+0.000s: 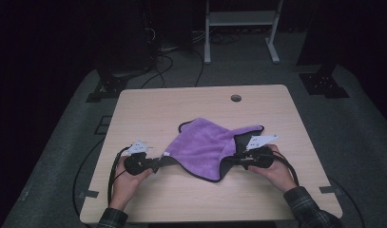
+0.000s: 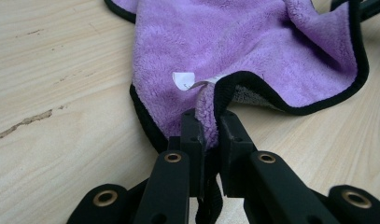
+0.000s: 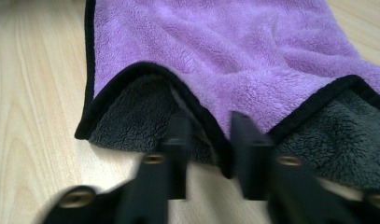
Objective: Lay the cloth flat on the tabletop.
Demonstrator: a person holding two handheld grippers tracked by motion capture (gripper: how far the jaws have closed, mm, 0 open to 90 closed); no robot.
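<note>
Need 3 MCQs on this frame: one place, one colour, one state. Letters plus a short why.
1. Where does the cloth lie?
A. on the table
B. on the floor
C. on a chair

2. What colour is the cloth's edging?
A. white
B. black
C. yellow

3. What is the left gripper doing?
A. standing open over bare wood
B. holding a cup
C. pinching a cloth corner

Key:
1 A, the cloth is spread on the wooden top.
2 B, a black border rims the purple side.
3 C, its jaws press a fold of cloth between them.
</note>
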